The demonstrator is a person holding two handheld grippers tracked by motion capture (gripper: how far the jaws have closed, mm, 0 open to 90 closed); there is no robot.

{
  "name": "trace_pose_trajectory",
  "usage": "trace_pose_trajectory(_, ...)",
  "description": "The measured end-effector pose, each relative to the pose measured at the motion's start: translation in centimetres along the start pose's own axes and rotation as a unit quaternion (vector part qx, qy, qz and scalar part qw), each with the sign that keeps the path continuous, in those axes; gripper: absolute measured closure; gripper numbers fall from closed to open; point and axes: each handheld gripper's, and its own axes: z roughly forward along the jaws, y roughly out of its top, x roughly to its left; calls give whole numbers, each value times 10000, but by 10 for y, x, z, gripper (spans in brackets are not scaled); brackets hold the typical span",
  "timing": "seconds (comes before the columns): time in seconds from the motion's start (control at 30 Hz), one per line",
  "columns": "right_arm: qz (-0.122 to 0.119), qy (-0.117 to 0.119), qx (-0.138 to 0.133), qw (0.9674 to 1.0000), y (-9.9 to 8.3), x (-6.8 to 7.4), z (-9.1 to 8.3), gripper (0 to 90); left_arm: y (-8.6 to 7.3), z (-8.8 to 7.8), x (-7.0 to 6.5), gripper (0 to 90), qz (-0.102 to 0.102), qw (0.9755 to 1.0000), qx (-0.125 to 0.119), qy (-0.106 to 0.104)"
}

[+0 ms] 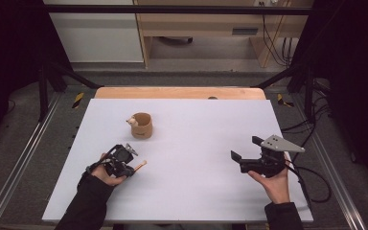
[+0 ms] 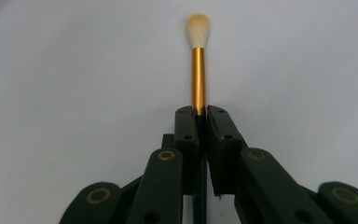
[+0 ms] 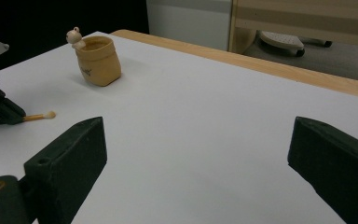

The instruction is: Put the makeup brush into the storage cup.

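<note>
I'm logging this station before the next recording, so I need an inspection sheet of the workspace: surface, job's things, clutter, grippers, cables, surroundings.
Surface: white tabletop with a wooden far edge, no marks seen.
Job's things: brush with a gold handle and pale tip, held level just over the surface; tan holder upright at far left, a small figure on its rim.
Clutter: nothing seen.
Grippers: left gripper shut on the brush handle; right gripper open, holding nothing, at the table's right.
Cables: black cable trails from the right gripper off the right edge; more hang at far right.
Surroundings: black frame, dark curtains, wooden furniture behind.
</note>
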Motion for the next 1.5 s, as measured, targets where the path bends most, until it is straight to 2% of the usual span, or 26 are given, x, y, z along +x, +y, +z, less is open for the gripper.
trace_pose_trajectory(0.4, 17, 10, -24, 10000, 0, -1, -2, 50, -1, -1, -1, 834, 111, 9999, -63, 38)
trace_pose_trajectory(0.6, 12, 19, -22, 10000, 0, -1, -1, 50, -3, -10, 0, 835, 88, 9995, -292, 96)
trace_pose_trajectory(0.7, 17, 21, -27, 10000, 0, 0, -2, 51, -4, -20, 0, 835, 50, 9985, -533, 102)
trace_pose_trajectory(1.03, 18, 24, -33, 10000, 0, -1, -2, 51, -4, -32, -3, 835, -6, 9958, -914, 108)
trace_pose_trajectory(1.23, 17, 19, -30, 10000, 0, -1, -2, 51, -4, -37, -6, 835, -141, 9918, -1252, 190)
trace_pose_trajectory(1.27, 25, 19, -41, 10000, 0, -1, -2, 51, -4, -40, -7, 835, -181, 9902, -1369, 227)
trace_pose_trajectory(1.3, 39, 16, -38, 10000, 1, -1, -2, 51, -4, -40, -7, 835, -181, 9902, -1369, 227)
trace_pose_trajectory(1.33, 39, 18, -38, 10000, 1, -1, -2, 51, -4, -42, -8, 835, -231, 9878, -1518, 252)
trace_pose_trajectory(1.37, 39, 18, -38, 10000, 1, -1, -2, 51, -4, -42, -8, 835, -231, 9878, -1518, 252)
trace_pose_trajectory(1.4, 37, 18, -39, 10000, 1, -1, -3, 51, -4, -45, -8, 835, -281, 9857, -1636, 281)
trace_pose_trajectory(1.5, 40, 27, -43, 10000, 0, -1, -2, 51, -5, -50, -7, 835, -334, 9828, -1790, 317)
